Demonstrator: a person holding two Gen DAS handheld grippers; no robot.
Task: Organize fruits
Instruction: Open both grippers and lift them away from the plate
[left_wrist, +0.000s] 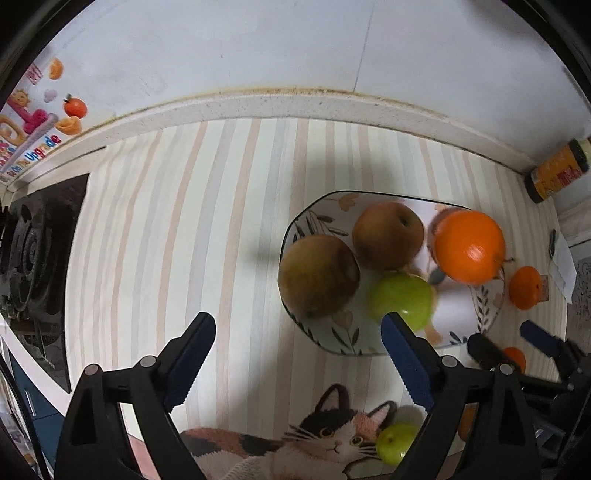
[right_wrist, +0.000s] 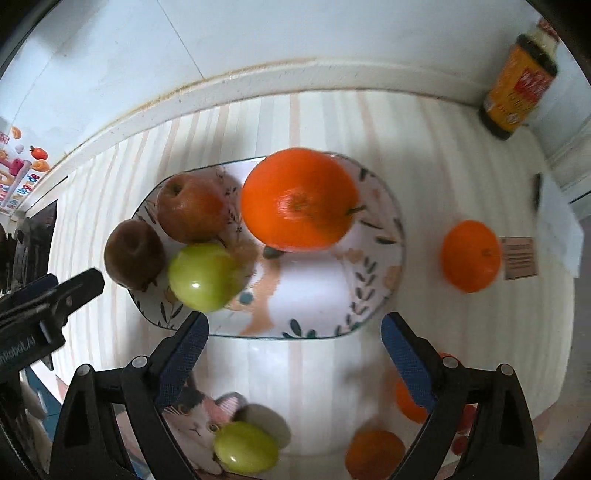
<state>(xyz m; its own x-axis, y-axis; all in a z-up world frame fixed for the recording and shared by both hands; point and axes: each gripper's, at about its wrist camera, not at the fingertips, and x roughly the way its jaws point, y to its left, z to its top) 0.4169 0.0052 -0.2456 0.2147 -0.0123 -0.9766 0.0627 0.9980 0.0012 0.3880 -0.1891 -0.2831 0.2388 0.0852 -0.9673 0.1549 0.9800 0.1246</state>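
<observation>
"Upgrade" on wall sticker (left_wrist: 35, 146)

Bright diffuse light, soft shadows, motion blur, fisheye-warped edges.

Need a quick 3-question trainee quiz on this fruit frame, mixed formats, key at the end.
1. True or false: the right gripper is shut on the large orange.
2. Multiple choice: how many fruits are on the plate? A) two B) four C) six
3. Fill in: the small orange lies on the striped mat, ____ the plate.

Key
1. False: both the right and the left gripper are open and hold nothing.
2. B: two brownish apples, a green apple and the large orange.
3. Outside, to its right in the right wrist view.
</observation>
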